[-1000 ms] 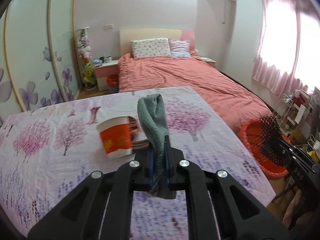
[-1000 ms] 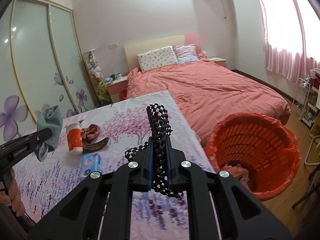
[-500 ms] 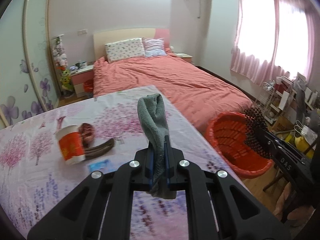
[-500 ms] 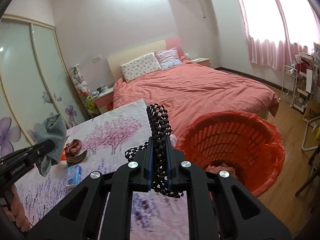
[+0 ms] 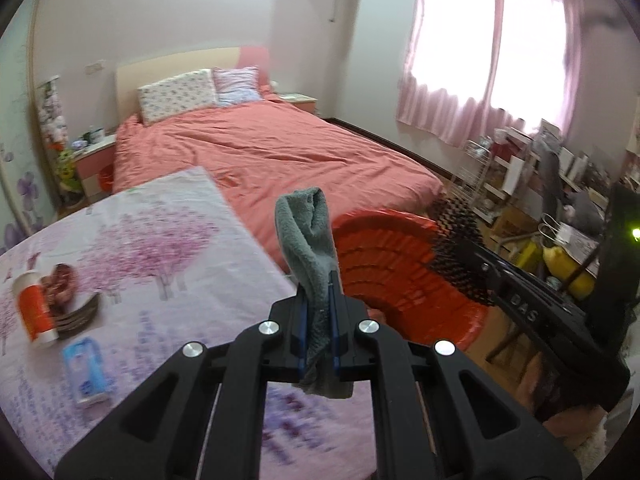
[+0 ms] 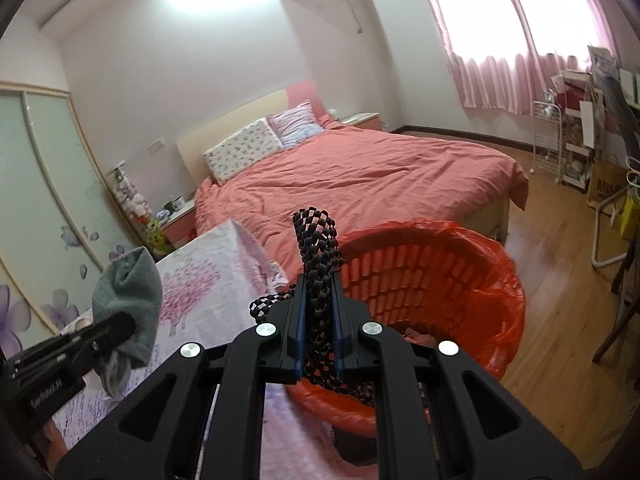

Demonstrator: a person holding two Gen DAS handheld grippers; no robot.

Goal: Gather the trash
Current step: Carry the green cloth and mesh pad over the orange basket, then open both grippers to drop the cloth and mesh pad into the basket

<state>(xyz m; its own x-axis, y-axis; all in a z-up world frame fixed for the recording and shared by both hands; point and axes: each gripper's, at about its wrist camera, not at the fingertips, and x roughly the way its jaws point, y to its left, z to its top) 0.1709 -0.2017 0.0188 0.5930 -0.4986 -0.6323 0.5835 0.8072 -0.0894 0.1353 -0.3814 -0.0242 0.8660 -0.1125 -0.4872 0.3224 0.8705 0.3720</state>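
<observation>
My left gripper point(image 5: 319, 320) is shut on a grey cloth point(image 5: 307, 236) and holds it above the table's right edge, beside the red-lined trash basket point(image 5: 384, 268). My right gripper point(image 6: 318, 320) is shut on a black-and-white checkered fabric point(image 6: 316, 248) and holds it over the near rim of the basket point(image 6: 448, 280). The right gripper with its fabric also shows in the left wrist view point(image 5: 456, 232), above the basket. The left gripper's grey cloth shows at the left of the right wrist view point(image 6: 128, 292).
On the floral tablecloth point(image 5: 160, 240) lie a red-and-white cup point(image 5: 34, 308), a dark woven dish point(image 5: 76, 312) and a blue tissue pack point(image 5: 86, 372). A pink bed point(image 5: 260, 152) stands behind. A cluttered shelf and chair point(image 5: 560, 208) stand at the right.
Both grippers have swung right, away from the table's middle toward the red basket. The right gripper's fabric now hangs over the basket rim. Both stay shut on their cloths.
</observation>
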